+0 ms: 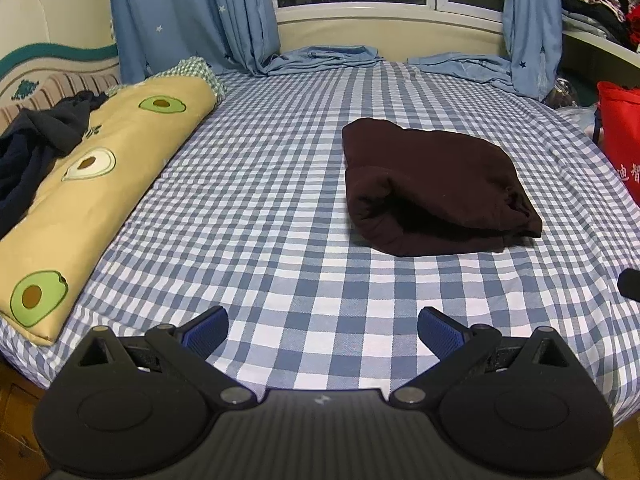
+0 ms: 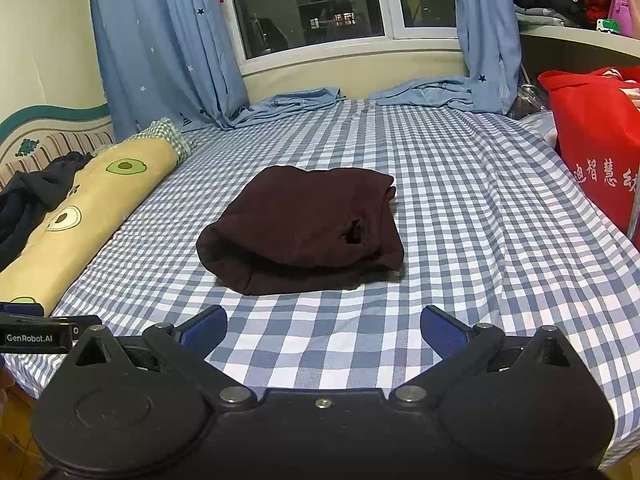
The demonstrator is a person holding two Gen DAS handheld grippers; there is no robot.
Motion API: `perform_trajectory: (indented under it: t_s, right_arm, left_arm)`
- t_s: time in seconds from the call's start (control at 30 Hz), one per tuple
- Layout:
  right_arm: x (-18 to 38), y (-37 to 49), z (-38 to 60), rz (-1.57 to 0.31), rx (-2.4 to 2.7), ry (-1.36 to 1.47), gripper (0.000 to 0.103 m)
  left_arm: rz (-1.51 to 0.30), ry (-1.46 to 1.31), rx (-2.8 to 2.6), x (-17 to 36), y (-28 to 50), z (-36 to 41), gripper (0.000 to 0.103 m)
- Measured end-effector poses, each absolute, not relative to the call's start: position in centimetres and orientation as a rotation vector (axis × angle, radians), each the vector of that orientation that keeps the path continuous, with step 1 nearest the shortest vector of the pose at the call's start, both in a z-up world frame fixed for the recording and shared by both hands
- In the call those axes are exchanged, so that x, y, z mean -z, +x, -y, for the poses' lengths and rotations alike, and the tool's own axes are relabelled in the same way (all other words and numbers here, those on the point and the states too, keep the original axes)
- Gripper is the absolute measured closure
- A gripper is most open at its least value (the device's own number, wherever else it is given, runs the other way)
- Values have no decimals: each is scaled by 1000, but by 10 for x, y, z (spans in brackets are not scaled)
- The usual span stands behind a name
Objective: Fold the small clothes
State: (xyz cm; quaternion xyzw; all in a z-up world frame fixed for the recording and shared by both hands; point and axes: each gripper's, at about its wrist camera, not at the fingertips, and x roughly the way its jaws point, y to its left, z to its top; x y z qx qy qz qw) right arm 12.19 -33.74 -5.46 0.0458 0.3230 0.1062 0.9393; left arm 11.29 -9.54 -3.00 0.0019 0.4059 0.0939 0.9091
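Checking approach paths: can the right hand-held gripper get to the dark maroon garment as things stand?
Probably yes. The right hand-held gripper is open and empty, the folded maroon garment lies straight ahead, and only bare checked sheet lies between them.

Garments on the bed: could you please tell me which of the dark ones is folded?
The maroon garment mid-bed is folded into a neat bundle; the navy garment lies crumpled on the avocado pillow.

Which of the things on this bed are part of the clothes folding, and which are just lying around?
Part of the job:
- dark maroon garment, lying folded on the checked sheet
- left gripper, open, holding nothing
- right gripper, open, holding nothing

Just lying about:
- avocado-print pillow
- dark navy clothing on it
- red bag
- blue curtains
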Motion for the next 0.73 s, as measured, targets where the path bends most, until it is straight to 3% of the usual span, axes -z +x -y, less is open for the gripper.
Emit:
perform_trajectory:
  t_s: [0.73]
  right_arm:
    - [64,146,345,-702,-213,95,1]
  left_arm:
    - [-867,-14,-160,41,136,105,1]
